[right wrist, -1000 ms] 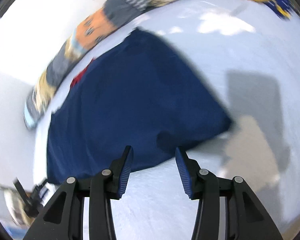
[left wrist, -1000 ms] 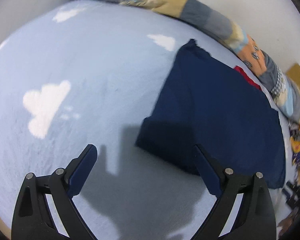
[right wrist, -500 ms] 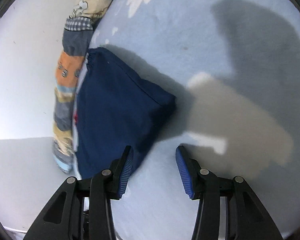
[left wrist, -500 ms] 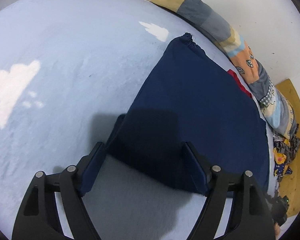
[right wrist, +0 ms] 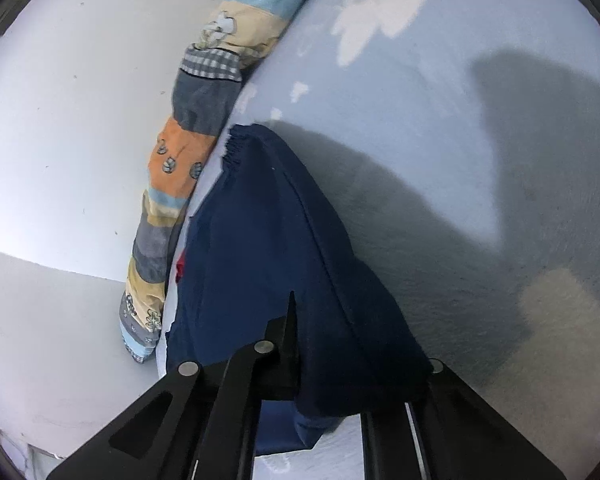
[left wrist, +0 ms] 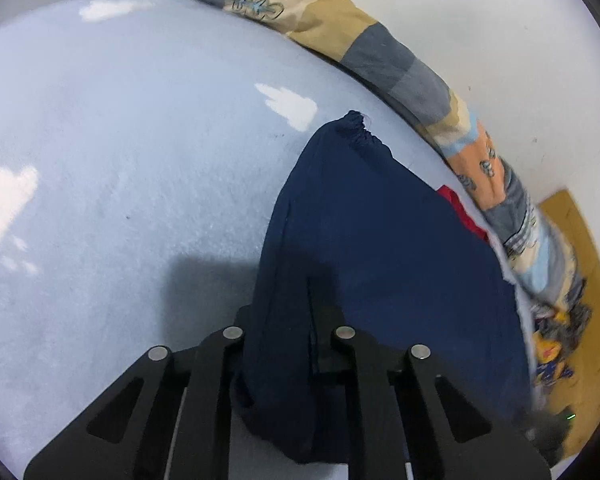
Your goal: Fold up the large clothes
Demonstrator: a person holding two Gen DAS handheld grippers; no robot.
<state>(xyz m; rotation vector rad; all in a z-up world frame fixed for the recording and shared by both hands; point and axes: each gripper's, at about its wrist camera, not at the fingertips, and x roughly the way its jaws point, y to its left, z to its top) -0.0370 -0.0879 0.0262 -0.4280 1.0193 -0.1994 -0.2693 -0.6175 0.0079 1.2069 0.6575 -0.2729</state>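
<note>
Both grippers are clamped on the navy garment: the left gripper pinches a bunched corner between its fingers, the right gripper bites another corner that drapes over its right finger. Garment stretches away ahead of each gripper across the pale blue cloud-print sheet, far edge near the patchwork bolster. Red fabric peeks out beyond it.

Bright, hard shadows (fisheye edges bent, blurred).
</note>
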